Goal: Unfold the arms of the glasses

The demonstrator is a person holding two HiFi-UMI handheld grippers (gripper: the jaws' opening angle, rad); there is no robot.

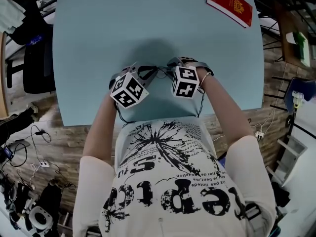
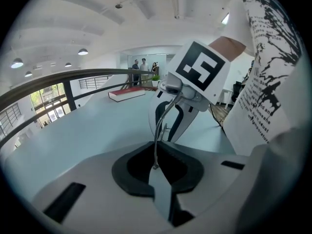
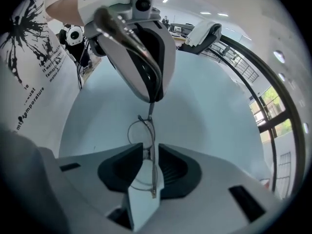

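Left gripper (image 2: 155, 168) pinched shut on the glasses (image 3: 142, 130) by a thin wire arm, as anchor; right gripper (image 3: 148, 161) jaws apart, straddling the frame without squeezing (free to swing the other arm).

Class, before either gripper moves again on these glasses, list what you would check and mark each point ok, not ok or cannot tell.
1. Left gripper holds the glasses: ok, its jaws are closed on a thin metal part of the frame.
2. Right gripper is free to take a new hold: ok, its jaws stand apart with the frame between them, not pressed.
3. Glasses are off the table: ok, they appear to be held above it, between the two grippers.
4. Book is out of the way: ok, it lies at the far corner.
5. Both arms are fully unfolded: cannot tell.
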